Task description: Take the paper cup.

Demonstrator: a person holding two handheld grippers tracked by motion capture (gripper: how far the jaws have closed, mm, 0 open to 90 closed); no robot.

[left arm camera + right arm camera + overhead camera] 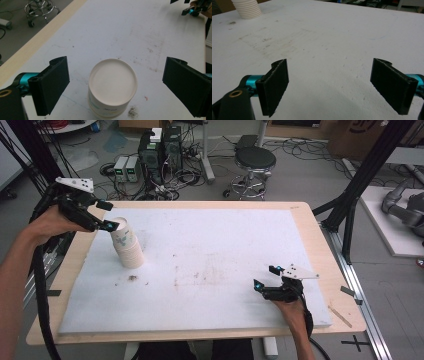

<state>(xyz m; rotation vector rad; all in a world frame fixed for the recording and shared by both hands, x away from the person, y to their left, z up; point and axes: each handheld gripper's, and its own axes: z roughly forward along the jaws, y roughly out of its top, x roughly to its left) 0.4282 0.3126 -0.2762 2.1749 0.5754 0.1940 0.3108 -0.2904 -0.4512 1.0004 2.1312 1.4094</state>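
High view: a tall stack of white ribbed paper cups (128, 246), upside down, is seen standing at the far left of the white foam-covered table (210, 245); the left gripper (102, 218) is held just above its top, jaws spread wide and apart from it. The right gripper (265, 279) is held low over the near right of the table, well apart from the stack, jaws wide with nothing between them.

White cup stack (127, 245) with green print; black tools.

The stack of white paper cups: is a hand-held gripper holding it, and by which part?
Nothing is held. The left hand-held gripper has open jaws on either side of the top of the stack of white paper cups, apart from it. The right hand-held gripper is open over the white table cover.
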